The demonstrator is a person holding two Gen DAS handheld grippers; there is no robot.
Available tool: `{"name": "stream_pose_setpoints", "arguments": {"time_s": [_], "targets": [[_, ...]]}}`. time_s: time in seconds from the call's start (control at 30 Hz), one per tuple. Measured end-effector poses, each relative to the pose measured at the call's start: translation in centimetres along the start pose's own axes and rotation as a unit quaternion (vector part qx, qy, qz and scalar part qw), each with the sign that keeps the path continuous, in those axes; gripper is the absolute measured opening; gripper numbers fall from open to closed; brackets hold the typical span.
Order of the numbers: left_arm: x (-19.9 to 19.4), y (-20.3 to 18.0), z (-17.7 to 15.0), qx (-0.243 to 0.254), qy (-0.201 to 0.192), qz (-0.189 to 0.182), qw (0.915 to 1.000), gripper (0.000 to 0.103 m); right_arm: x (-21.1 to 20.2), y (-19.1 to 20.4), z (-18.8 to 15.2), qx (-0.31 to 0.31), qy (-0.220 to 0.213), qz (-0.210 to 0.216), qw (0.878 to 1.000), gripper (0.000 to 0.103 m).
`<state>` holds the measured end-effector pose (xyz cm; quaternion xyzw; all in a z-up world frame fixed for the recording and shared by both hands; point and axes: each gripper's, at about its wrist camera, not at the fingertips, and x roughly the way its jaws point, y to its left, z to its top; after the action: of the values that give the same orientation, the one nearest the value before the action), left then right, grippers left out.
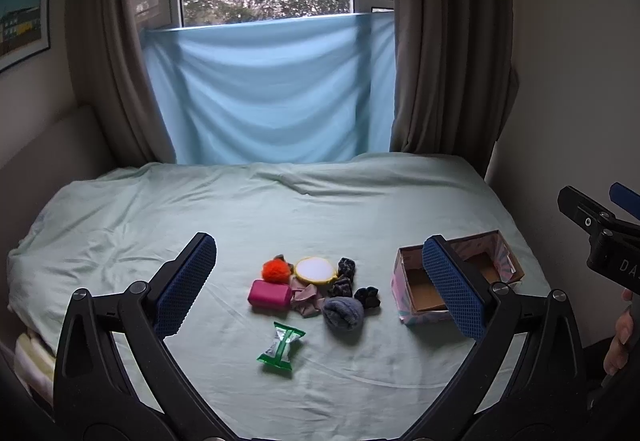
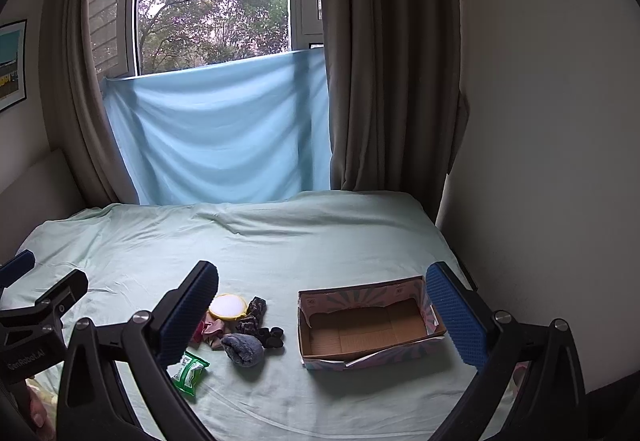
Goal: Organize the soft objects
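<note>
**Risk: crushed box wall, snagged neighbours**

Both grippers, left & right, jaws wide, holding nothing, above bed near edge. Soft pile mid-bed, tightly packed; empty box toward right edge. Could drag adjacent items w/ one grab, or dent flimsy cardboard.

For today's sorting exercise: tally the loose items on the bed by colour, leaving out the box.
Orange: 1, pom-pom
Pink: 2, pink block, crumpled cloth
Yellow-rimmed: 1, round puff
Dark patterned: 3, scrunchies
Grey-blue: 1, fuzzy sock
Green: 1, packet
Total: 9
</note>
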<state>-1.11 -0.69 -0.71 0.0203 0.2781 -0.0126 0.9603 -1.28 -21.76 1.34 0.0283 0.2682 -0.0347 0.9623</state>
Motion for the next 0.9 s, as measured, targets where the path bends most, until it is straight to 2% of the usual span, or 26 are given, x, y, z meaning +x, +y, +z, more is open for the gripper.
{"name": "stream_pose_setpoints", "arguments": {"time_s": [0.3, 0.53, 0.73, 0.9], "targets": [[-0.1, 0.1, -0.1, -0.009, 0.003, 0.005, 0.9999, 0.102, -0.2, -0.3, 0.0, 0.001, -0.002, 0.012, 1.0, 0.103], [0.4, 1.2, -1.1, -0.036, 0.027, 0.04, 0.9982, 0.102, 0.9, -0.4, -0.3, -0.015, 0.012, 0.04, 0.999, 0.103], [1.8, 3.4, -4.0, -0.047, 0.048, 0.063, 0.9957, 0.102, 3.4, 0.9, -2.1, -0.026, 0.028, 0.078, 0.996, 0.103], [4.5, 5.9, -6.7, -0.04, 0.075, 0.041, 0.9955, 0.102, 6.0, 3.4, -4.2, -0.026, 0.049, 0.091, 0.994, 0.103]]}}
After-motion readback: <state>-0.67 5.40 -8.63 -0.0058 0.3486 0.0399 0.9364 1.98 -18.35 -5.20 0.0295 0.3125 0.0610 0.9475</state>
